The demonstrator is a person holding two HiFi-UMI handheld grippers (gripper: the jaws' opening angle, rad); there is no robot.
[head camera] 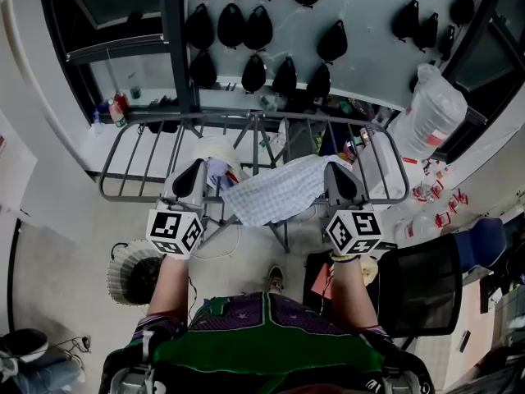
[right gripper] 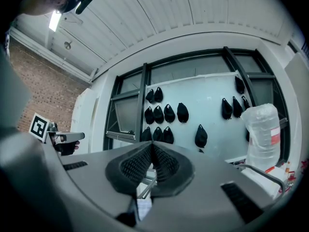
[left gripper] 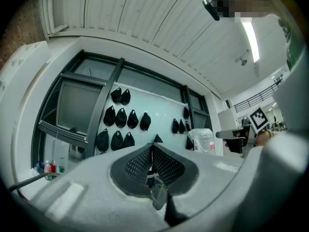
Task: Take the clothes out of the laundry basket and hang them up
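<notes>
A grey wire drying rack (head camera: 131, 197) stands in front of me, with a pale checked cloth (head camera: 279, 189) draped over its middle bars. My left gripper (head camera: 190, 172) hovers over the rack just left of the cloth, beside a bunched white and lilac garment (head camera: 215, 156). My right gripper (head camera: 338, 173) is at the cloth's right end. In the left gripper view the left gripper (left gripper: 152, 148) has its pads pressed together with nothing showing between them. The right gripper (right gripper: 152, 146) looks the same in its own view. A white ribbed laundry basket (head camera: 131, 273) sits on the floor at my lower left.
Several black caps (head camera: 258, 27) hang on the wall panel behind the rack. A large clear plastic bottle (head camera: 431, 113) stands at the right, a black chair (head camera: 422, 284) is close to my right side, and small bottles (head camera: 111, 109) sit on the sill at left.
</notes>
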